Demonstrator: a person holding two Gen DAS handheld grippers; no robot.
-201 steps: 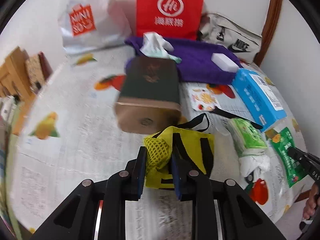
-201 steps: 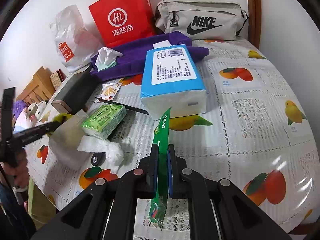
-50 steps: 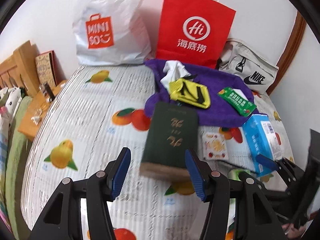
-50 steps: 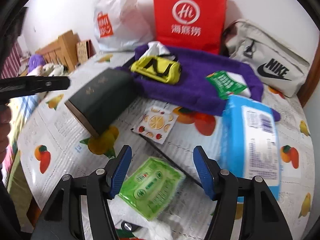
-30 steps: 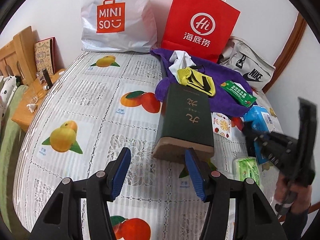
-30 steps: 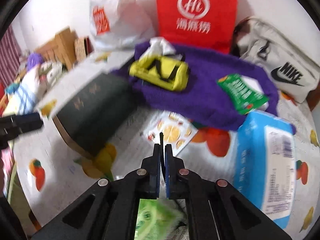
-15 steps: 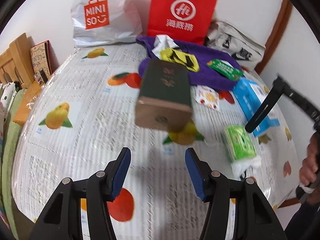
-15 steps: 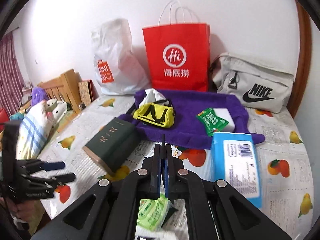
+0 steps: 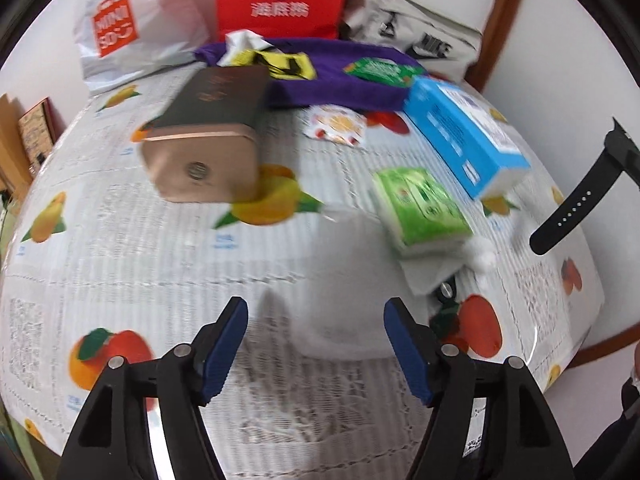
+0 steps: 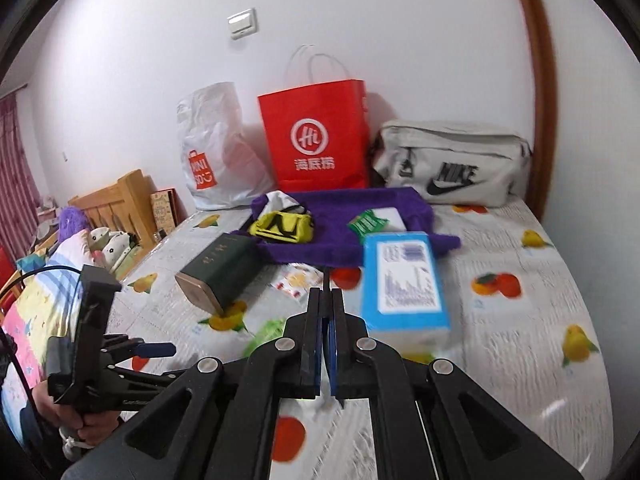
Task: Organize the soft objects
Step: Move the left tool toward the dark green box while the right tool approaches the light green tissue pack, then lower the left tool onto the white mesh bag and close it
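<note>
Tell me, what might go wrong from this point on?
The black strap is pinched only at one end in the shut right gripper and dangles over the table, so it could slip out. The open left gripper hangs near the green tissue pack, which overlaps a crumpled white tissue. Grabbing one may drag the other.

Each hand-held gripper [image 9: 316,344] is black (silver screw heads at the joints) with blue finger pads [image 9: 224,350].

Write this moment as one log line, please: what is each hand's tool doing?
left tongs: open, empty, above fruit-print tablecloth | right tongs: shut on thin black strap, raised | yellow mesh pouch: on purple towel
</note>
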